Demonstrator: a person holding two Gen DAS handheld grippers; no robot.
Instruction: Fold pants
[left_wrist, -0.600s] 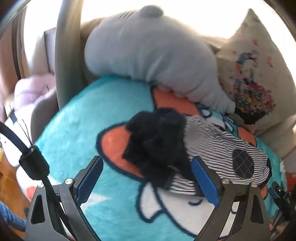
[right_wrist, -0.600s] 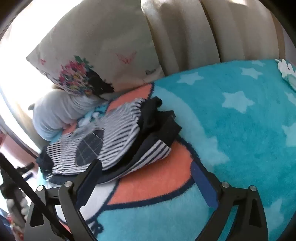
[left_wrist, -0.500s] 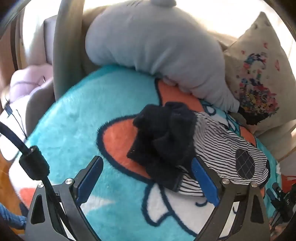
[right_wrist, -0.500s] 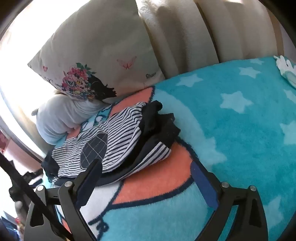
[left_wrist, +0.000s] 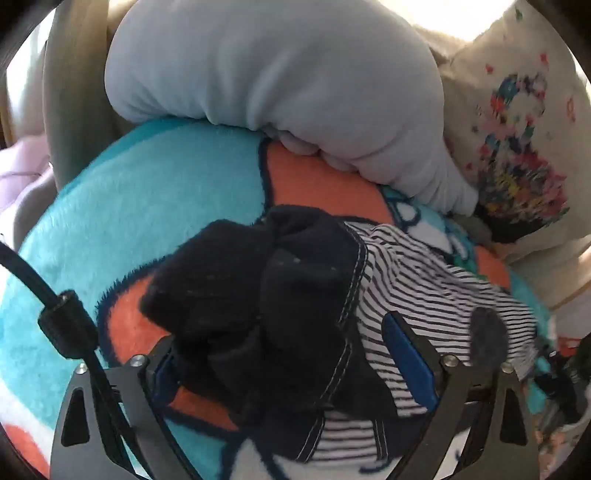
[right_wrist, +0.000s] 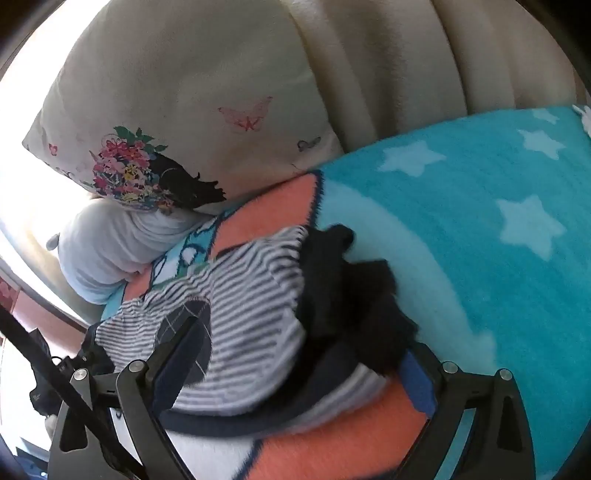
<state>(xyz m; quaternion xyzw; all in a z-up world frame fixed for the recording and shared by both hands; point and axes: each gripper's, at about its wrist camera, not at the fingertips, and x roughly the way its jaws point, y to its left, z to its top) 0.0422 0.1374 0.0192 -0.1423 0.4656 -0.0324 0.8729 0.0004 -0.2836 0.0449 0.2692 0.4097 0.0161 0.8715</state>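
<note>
The pants (left_wrist: 417, 295) are a small pair, black-and-white striped with navy cuffs and a dark checked knee patch, lying bunched on a turquoise and orange fleece blanket (left_wrist: 155, 192). My left gripper (left_wrist: 291, 354) is open and straddles the bunched navy end, its fingers on either side of the cloth. My right gripper (right_wrist: 299, 354) is open and straddles the other end of the pants (right_wrist: 243, 295), with the striped part and dark fuzzy cuffs between the fingers. Neither pair of jaws has closed on the cloth.
A grey plush cushion (left_wrist: 295, 81) lies just behind the pants. A cream pillow with a flower print (right_wrist: 177, 110) leans on the cream sofa back (right_wrist: 424, 51). The blanket with white stars (right_wrist: 480, 206) stretches off to the right.
Both grippers have moved forward and down onto the pants, which now sit between their open fingers. The pants have not visibly shifted.
</note>
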